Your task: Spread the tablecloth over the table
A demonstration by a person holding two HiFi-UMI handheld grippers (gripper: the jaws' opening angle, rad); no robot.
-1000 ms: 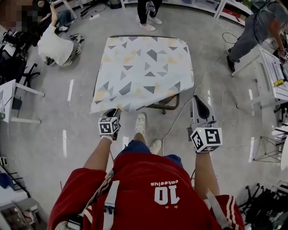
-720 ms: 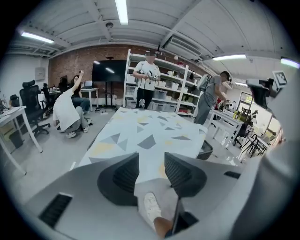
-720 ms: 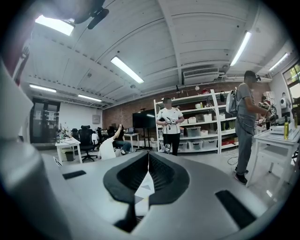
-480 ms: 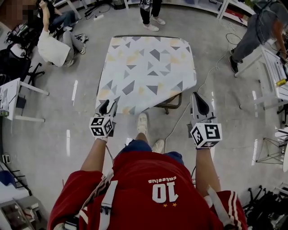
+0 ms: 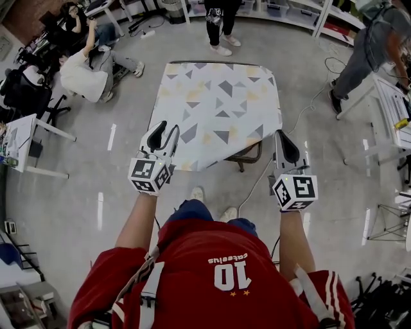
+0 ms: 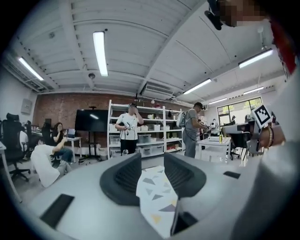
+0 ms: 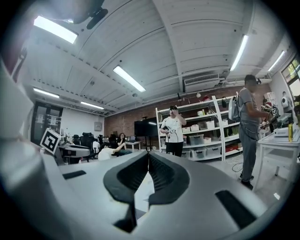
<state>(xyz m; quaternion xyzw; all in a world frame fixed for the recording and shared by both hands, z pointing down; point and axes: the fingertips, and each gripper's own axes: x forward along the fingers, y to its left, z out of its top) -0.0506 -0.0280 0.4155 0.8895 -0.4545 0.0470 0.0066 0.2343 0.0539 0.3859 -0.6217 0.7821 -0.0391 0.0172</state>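
My left gripper (image 5: 166, 128) hangs by the near left corner of the tablecloth (image 5: 218, 109), jaws just been opening, now wide apart, nothing pinched, cloth only visible through the gap. Right gripper (image 5: 280, 135) has jaws pressed together, tip at the near right corner. Cloth lies flat over the table (image 5: 247, 153)

The head view looks steeply down from above the person's shoulders, past the left claw (image 5: 167, 127) and right claw (image 5: 281, 135), onto the near edge of the tabletop (image 5: 212, 62). The left gripper view and right gripper view each sit low behind their own jaws. They face level across the tabletop toward the shelves (image 6: 154, 126). All three views catch the standing person (image 5: 219, 19) beyond the far edge.
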